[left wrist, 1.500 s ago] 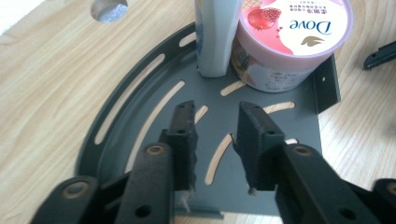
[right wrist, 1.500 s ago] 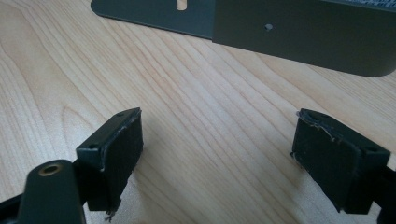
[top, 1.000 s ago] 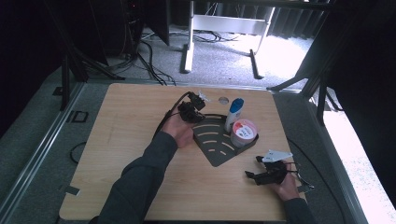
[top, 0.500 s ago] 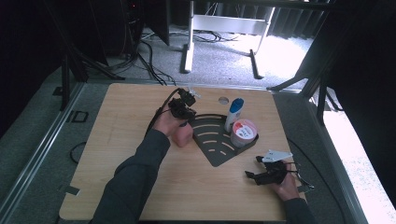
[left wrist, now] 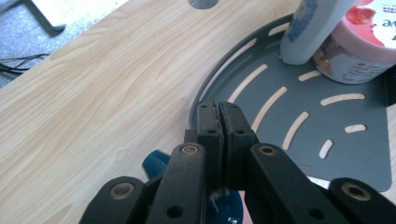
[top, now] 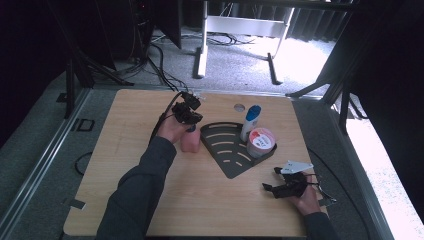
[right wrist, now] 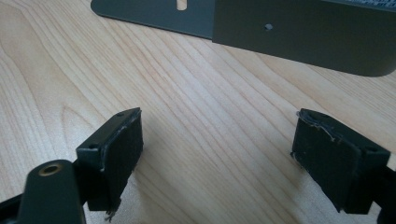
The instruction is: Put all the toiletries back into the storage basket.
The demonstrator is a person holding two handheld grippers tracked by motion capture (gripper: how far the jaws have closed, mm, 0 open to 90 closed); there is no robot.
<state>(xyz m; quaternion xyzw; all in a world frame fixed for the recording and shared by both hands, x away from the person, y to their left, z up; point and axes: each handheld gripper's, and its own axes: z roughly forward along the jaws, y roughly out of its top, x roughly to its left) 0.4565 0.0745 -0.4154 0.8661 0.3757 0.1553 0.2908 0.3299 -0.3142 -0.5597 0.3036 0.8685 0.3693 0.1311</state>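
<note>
A dark grey fan-shaped slotted tray [top: 230, 150] lies on the wooden table. At its far right corner stand a white bottle with a blue cap [top: 250, 122] and a pink jar [top: 261, 142]. A pink container with a dark blue cap [top: 190, 142] sits on the table just left of the tray. My left gripper [top: 192, 119] hovers above that cap, and its jaws are shut with nothing between them [left wrist: 219, 109]. The tray [left wrist: 345, 154], bottle [left wrist: 313, 28] and jar [left wrist: 364, 51] lie ahead of it. My right gripper [top: 271, 179] rests low, open and empty, near the tray's front wall [right wrist: 303, 37].
A round grommet hole [top: 239, 107] is set in the table behind the tray. Bare wood stretches across the left and front of the table [top: 120, 165]. Cables and a metal stand lie on the floor beyond the far edge.
My left hand has moved left and slightly away from me, off the tray's edge. The pink container stays where it was. The right hand has not moved.
</note>
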